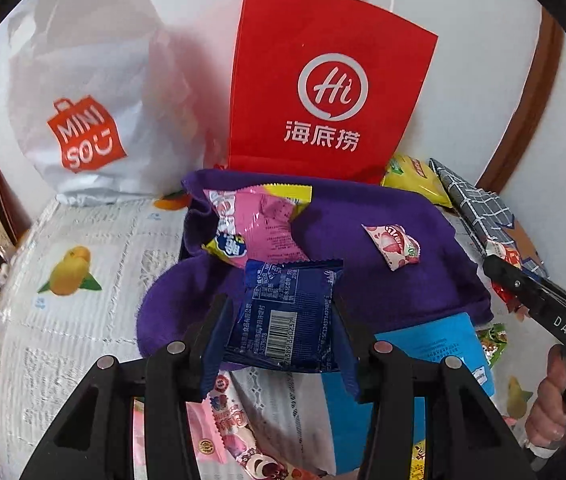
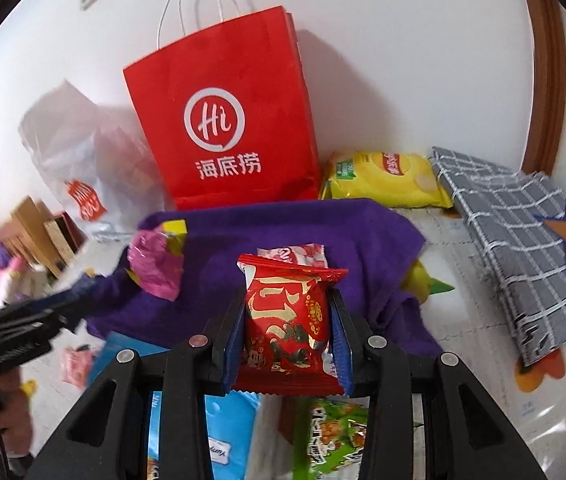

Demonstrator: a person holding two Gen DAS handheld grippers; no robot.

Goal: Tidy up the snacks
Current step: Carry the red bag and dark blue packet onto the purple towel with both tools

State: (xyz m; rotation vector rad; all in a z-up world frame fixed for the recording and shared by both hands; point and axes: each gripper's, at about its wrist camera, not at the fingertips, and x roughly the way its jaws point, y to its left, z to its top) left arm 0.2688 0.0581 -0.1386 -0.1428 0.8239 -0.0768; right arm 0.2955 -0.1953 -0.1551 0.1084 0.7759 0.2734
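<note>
My left gripper (image 1: 281,320) is shut on a dark blue snack packet (image 1: 287,320), held over the near edge of a purple cloth (image 1: 383,280). On that cloth lie a pink and yellow snack bag (image 1: 259,224) and a small strawberry candy packet (image 1: 393,246). My right gripper (image 2: 288,332) is shut on a red snack packet with gold lettering (image 2: 289,328), above the same purple cloth (image 2: 283,224). The strawberry candy packet (image 2: 295,255) shows just beyond the red one, and the pink bag (image 2: 157,266) lies to the left. The right gripper's body (image 1: 535,296) shows at the right edge of the left wrist view.
A red paper bag (image 1: 323,80) and a white plastic bag (image 1: 91,120) stand against the wall. A yellow chip bag (image 2: 383,180) and a grey checked cloth (image 2: 515,256) lie at the right. A blue box (image 1: 435,344), a green packet (image 2: 335,440) and pink packets (image 1: 235,432) lie near me.
</note>
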